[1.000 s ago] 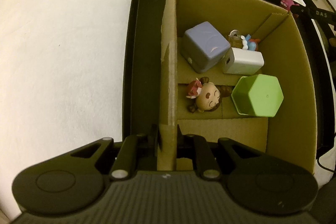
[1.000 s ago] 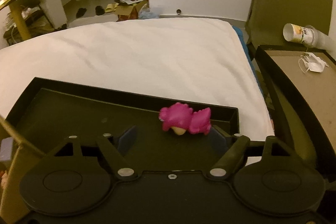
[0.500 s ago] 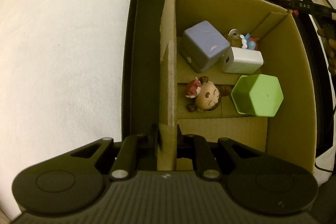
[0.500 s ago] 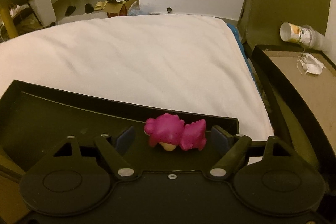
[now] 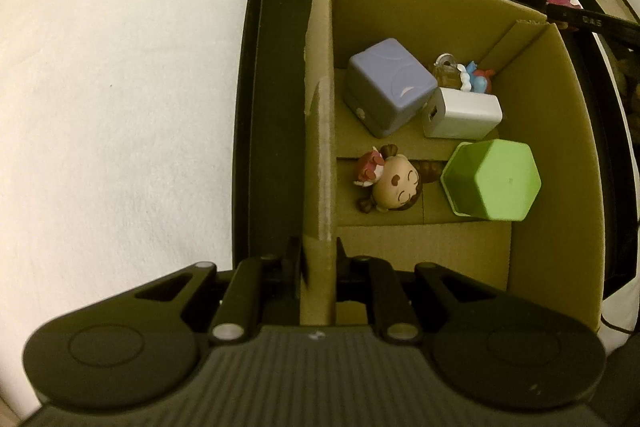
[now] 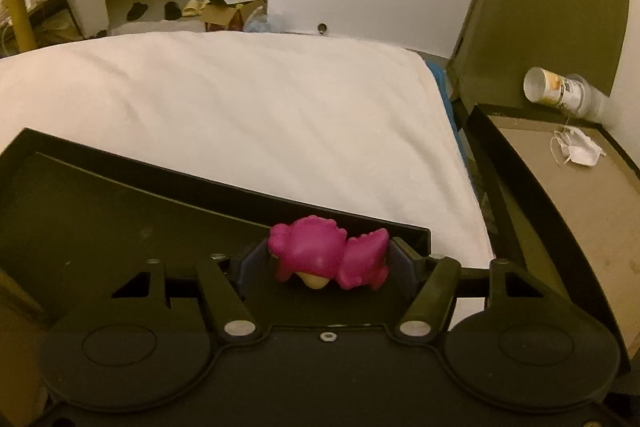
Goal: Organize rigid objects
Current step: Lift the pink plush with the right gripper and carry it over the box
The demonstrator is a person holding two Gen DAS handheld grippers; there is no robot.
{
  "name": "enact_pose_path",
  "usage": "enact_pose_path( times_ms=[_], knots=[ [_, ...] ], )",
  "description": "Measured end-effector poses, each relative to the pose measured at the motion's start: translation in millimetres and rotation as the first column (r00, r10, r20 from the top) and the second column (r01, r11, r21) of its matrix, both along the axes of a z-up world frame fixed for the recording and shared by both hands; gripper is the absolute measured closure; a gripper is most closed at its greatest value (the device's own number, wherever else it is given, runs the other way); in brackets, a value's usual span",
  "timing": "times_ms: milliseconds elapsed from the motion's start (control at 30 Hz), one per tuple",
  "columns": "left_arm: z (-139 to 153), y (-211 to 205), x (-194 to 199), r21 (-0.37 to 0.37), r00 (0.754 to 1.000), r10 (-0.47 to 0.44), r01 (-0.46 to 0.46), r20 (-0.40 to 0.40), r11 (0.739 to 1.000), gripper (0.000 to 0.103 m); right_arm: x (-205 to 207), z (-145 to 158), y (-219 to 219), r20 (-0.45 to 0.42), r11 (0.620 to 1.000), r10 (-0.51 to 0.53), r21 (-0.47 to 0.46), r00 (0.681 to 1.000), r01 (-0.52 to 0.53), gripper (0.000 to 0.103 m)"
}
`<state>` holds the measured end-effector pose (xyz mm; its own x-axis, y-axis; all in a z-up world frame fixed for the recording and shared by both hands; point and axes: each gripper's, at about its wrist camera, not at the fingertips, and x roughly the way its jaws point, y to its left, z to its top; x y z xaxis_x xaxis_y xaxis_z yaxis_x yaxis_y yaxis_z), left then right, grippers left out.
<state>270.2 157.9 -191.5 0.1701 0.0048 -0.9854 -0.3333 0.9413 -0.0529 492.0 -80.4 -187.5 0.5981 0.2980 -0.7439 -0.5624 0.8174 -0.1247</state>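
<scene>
A pink toy figure (image 6: 316, 247) lies in the far right corner of the black tray (image 6: 120, 211). My right gripper (image 6: 326, 263) is closing around it, and both pads touch its sides. In the left wrist view my left gripper (image 5: 318, 261) points down and is shut on the left wall of the cardboard box (image 5: 320, 131), which stands in the black tray (image 5: 276, 67). Inside the box lie a purple cube (image 5: 390, 91), a white charger (image 5: 464, 115), a green hexagonal cup (image 5: 494, 179), a doll figure (image 5: 390, 183) and a small blue figure (image 5: 476, 75). The pink toy (image 5: 560, 2) peeks in beyond the box's far right corner.
The tray sits on a white bed (image 6: 240, 107). To the right stands a side table (image 6: 560, 211) with a tipped paper cup (image 6: 560, 91) and a face mask (image 6: 576, 151). Shoes and a carton lie on the floor far behind.
The right gripper's jaws have drawn in from well apart to touching both sides of the pink toy. The left gripper and the box have stayed put.
</scene>
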Motion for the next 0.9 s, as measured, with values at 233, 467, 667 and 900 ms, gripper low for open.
enact_pose_path(
  times_ms=[233,467,667,900],
  knots=[
    [0.4,-1.1,-1.9,0.001,1.000,-0.003,0.003,0.005,1.000,0.091,-32.3,28.3,5.1,0.043,0.996,0.092,0.014,0.995,-0.093,0.040],
    [0.7,-1.5,-2.4,0.002,1.000,-0.007,0.007,0.008,1.000,0.091,-64.6,53.8,9.7,0.053,0.985,0.165,0.044,0.985,-0.168,0.039],
    [0.5,-0.7,-5.2,-0.003,1.000,-0.009,0.009,0.017,1.000,0.091,-92.7,69.6,20.5,0.063,0.967,0.249,0.043,0.966,-0.252,0.039],
    [-0.5,1.6,-7.8,-0.009,1.000,-0.017,0.017,0.023,1.000,0.090,-128.5,83.5,46.4,0.062,0.917,0.398,0.011,0.915,-0.400,0.039]
  ],
)
